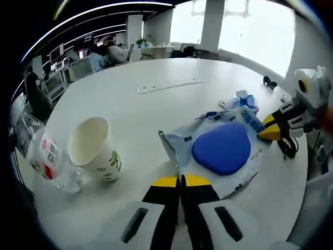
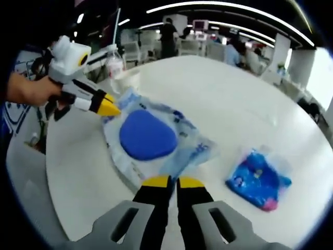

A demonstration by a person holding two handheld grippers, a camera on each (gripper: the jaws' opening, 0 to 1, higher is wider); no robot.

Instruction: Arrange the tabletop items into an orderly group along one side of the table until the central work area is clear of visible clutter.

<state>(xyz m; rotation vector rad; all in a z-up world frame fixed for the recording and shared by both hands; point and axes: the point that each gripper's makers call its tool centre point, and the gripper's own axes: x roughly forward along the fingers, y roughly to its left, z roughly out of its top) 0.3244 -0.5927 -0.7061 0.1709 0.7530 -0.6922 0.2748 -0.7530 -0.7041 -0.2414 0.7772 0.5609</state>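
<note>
I'm pinching the pouch (image 1: 223, 151) at centre frame from both ends: left gripper (image 1: 180, 179) and right gripper (image 2: 173, 181) clamping its edges. The bottle (image 1: 49, 161) is sitting cut off lower left, beside the cup (image 1: 96, 148).

Open-plan office. Long strip lights (image 2: 229, 8) across a dark ceiling, white pillars (image 1: 212, 23) beside bright windows (image 1: 257, 31), rows of desks with monitors (image 1: 57, 52) and seated people (image 1: 101, 54) in the background, more people (image 2: 237, 52) at workstations on the far side. In front, a large round white surface (image 1: 156, 114) like a meeting table.
</note>
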